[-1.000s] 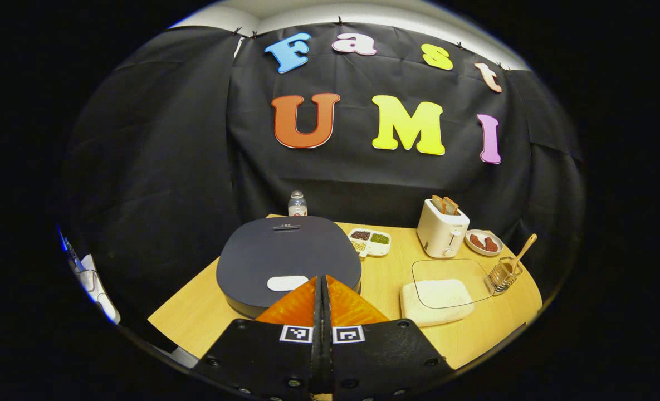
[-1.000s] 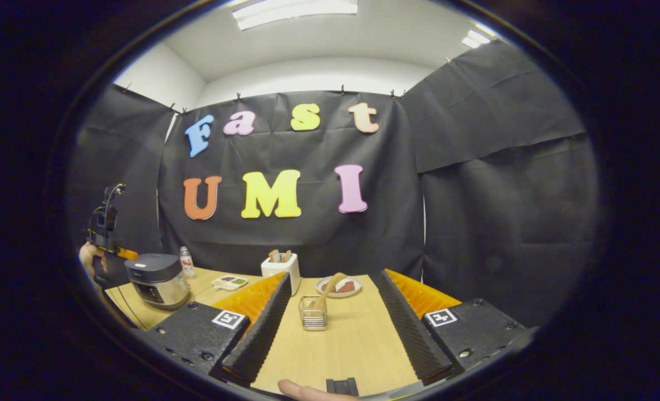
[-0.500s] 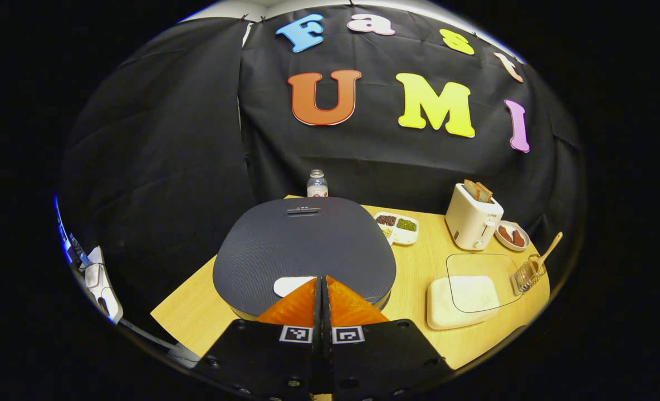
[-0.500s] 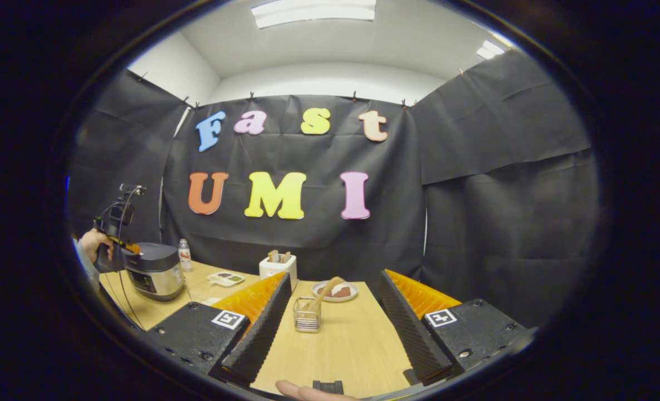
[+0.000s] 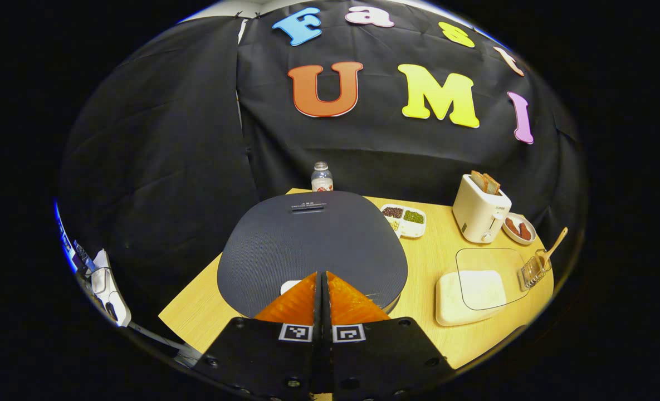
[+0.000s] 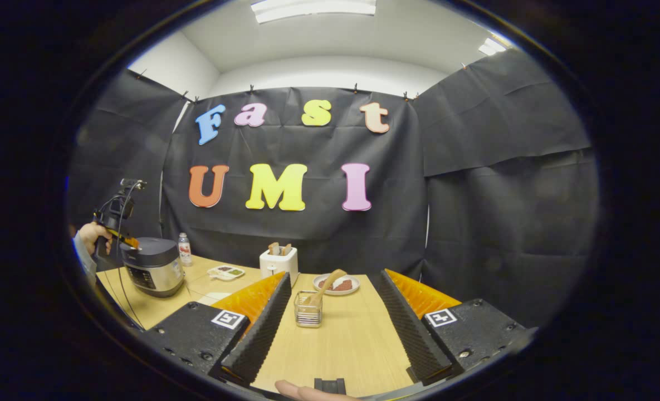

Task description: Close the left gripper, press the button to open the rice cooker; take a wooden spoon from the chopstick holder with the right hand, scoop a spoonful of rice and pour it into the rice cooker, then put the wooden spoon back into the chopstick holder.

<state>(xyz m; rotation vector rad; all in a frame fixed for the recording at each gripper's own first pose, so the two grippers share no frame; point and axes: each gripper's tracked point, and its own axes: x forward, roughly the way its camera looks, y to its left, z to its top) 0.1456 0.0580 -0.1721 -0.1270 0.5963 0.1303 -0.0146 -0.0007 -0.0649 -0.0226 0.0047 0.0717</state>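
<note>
Held with its two fingers pressed flat together and nothing between them, the left gripper [image 5: 322, 275] points its tips down at the front of the rice cooker [image 5: 312, 245] lid, right at the pale button [image 5: 288, 286], which the fingers partly cover; whether the tips touch it cannot be told. From the right gripper view the same gripper [image 6: 122, 240] sits over the cooker's [image 6: 152, 272] top, gripped by a hand [image 6: 89, 234]. The right gripper [image 6: 332, 281] has its fingers spread wide with only bare tabletop between them, well short of the chopstick holder [image 6: 308, 309]. The wooden table [image 5: 424, 262] carries everything. The rice cooker, lid down, takes up the left part of the table, near its front-left corner. Toward the right front edge lies the white rice container [image 5: 469, 288] with a clear lid [image 5: 488, 273] resting askew over it. A white toaster [image 5: 480, 210] with bread slices in its slots stands near the back right, with a small plate [image 5: 519, 229] of brownish food just beside it toward the right edge. A divided tray [image 5: 406, 218] of grains sits between cooker and toaster, near the back. The clear chopstick holder [image 5: 533, 268] stands at the right edge, just beside the rice container, and the wooden spoon [image 5: 552, 248] leans in it, tilted, its top toward the right edge. A small bottle [image 5: 321, 178] stands at the back edge behind the cooker.
</note>
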